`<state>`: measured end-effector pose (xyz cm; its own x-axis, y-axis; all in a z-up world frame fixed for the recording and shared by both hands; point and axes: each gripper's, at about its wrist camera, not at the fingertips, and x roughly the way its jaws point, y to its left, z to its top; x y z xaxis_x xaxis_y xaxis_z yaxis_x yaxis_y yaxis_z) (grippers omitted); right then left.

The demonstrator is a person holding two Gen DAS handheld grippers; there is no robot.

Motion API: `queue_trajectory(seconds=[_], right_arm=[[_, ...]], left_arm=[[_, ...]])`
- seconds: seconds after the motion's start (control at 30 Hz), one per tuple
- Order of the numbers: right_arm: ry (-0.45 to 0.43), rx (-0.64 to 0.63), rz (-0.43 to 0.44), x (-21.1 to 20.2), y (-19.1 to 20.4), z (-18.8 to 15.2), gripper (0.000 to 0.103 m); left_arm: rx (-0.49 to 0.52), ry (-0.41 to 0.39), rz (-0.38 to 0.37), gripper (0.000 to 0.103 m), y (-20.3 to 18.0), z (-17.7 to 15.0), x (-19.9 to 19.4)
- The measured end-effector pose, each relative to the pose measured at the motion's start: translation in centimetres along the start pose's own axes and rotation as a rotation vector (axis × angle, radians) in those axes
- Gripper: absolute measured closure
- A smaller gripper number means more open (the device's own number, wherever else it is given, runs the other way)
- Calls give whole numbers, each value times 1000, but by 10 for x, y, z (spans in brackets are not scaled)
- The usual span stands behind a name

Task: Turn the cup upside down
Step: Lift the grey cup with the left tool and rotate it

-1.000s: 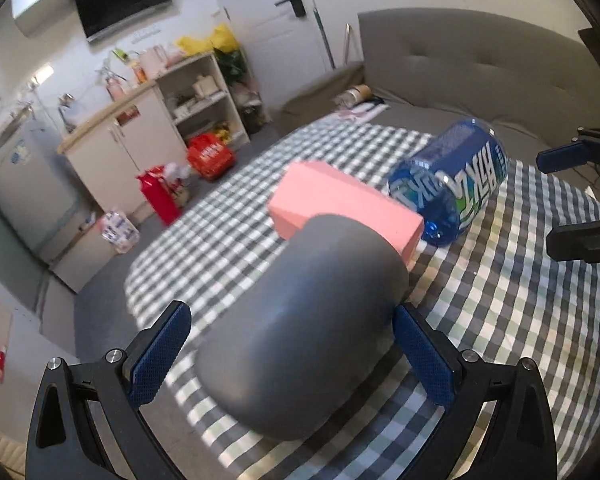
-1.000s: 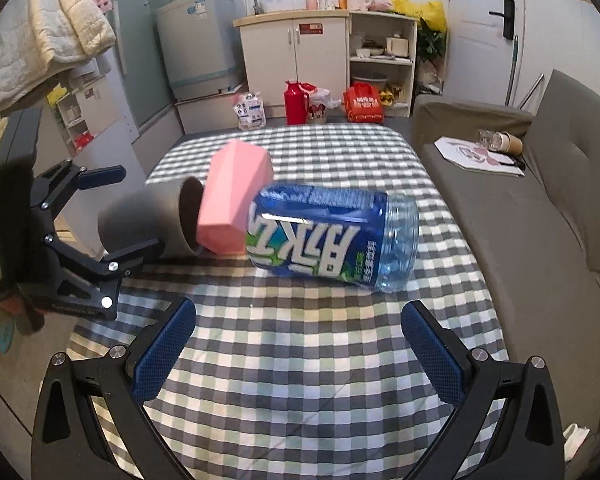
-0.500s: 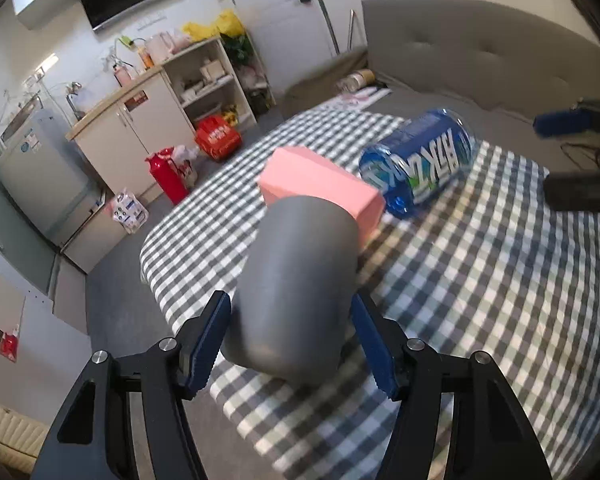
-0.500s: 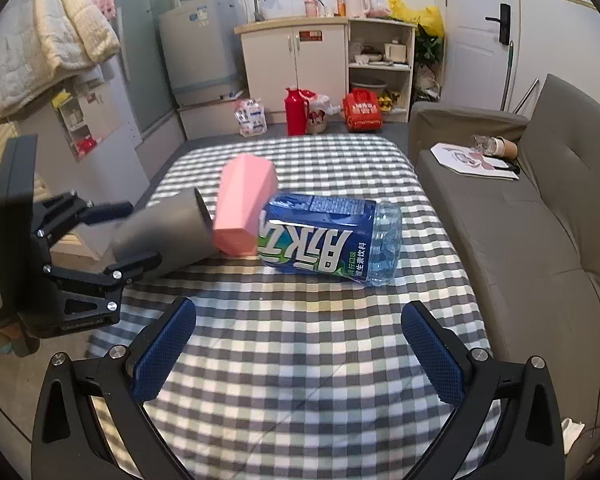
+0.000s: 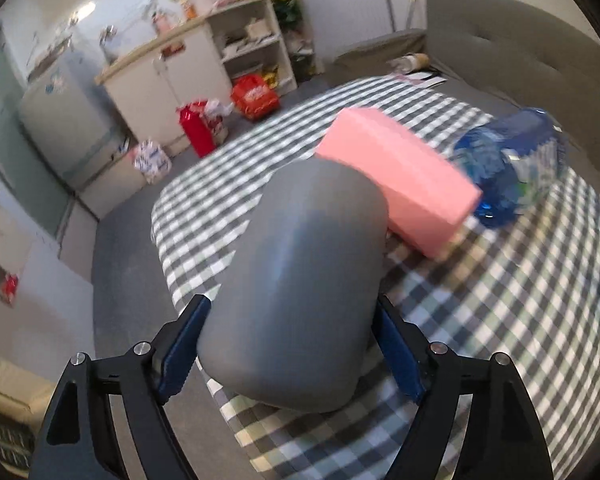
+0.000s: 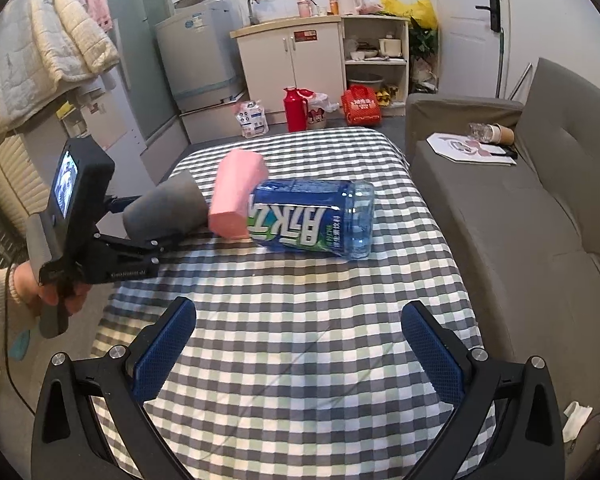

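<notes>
While my left gripper (image 5: 290,354) clamps the grey cup (image 5: 300,280) near its base, lying sideways and lifted just ahead of the fingers, my right gripper (image 6: 296,348) hangs wide and empty. Turning it could knock the pink box (image 5: 396,176) touching its far end — or let it slip.

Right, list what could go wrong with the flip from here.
1. The left gripper clamps the grey cup near its closed end only; the smooth wall might slip between the fingers during rotation.
2. The cup's far end sits close to the pink block, so swinging it could knock the block into the blue bottle, which lies on its side and may roll.
</notes>
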<state>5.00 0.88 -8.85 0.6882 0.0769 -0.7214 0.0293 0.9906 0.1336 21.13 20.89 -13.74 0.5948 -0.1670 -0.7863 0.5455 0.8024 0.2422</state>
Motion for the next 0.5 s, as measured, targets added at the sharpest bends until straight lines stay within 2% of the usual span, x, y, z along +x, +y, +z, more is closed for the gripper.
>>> queue_trajectory(seconds=[0.07, 0.1, 0.17, 0.33, 0.5], right_arm=[[14, 8, 2, 6, -1, -2, 0], [25, 12, 4, 9, -2, -4, 0], [32, 11, 8, 11, -1, -5, 0], [17, 13, 5, 6, -2, -3, 0], [-7, 6, -2, -7, -2, -3, 0]], left_arm=[[-35, 40, -21, 20, 5, -1, 11], [-67, 34, -41, 21, 8, -1, 11], [-106, 30, -49, 31, 10, -2, 9], [-137, 31, -47, 31, 1, -16, -5], [-282, 46, -69, 31, -25, -51, -39]])
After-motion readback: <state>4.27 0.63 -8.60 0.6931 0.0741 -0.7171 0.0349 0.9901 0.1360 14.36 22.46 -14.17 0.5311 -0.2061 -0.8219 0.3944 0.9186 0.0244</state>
